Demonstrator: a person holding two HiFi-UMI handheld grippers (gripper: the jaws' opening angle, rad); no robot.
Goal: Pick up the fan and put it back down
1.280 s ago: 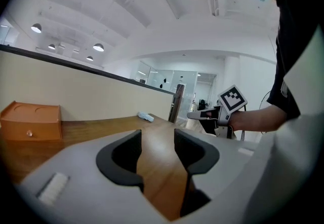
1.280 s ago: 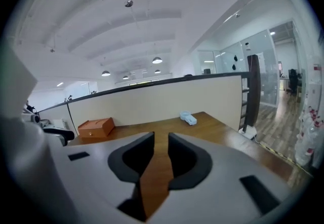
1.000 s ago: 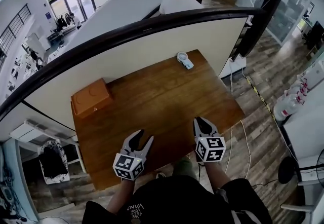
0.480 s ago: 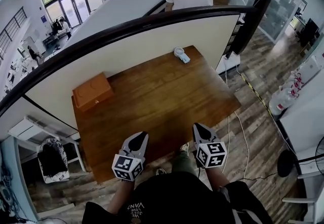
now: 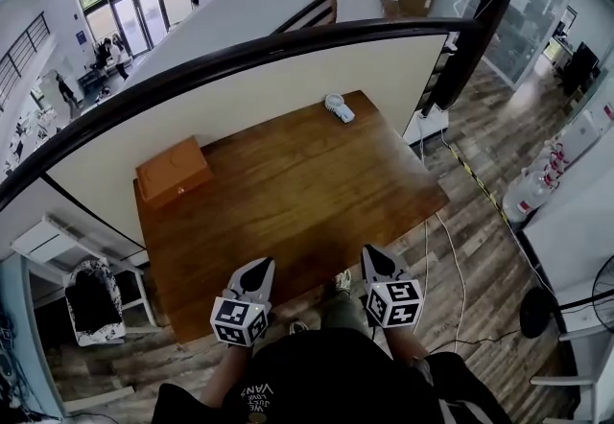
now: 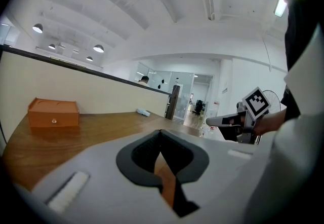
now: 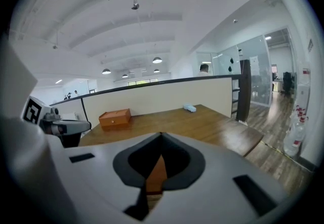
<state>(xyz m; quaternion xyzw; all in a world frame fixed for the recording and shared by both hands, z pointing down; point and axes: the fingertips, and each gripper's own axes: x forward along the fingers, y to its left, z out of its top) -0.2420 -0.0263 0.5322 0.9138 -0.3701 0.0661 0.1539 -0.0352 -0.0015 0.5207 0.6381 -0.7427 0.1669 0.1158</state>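
Box (image 5: 173,173) lid down on table (image 5: 288,197), fan (image 5: 338,107) beyond, left claw (image 5: 261,265) just pinched together empty, right claw (image 5: 372,253) pinched empty

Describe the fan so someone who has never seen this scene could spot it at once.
Start at the brown wooden table that stands against the cream partition. At its far right corner, close to the partition, lies the fan. It is small, pale and round-headed, unlike the only other thing on the table, the orange-brown box at the far left.
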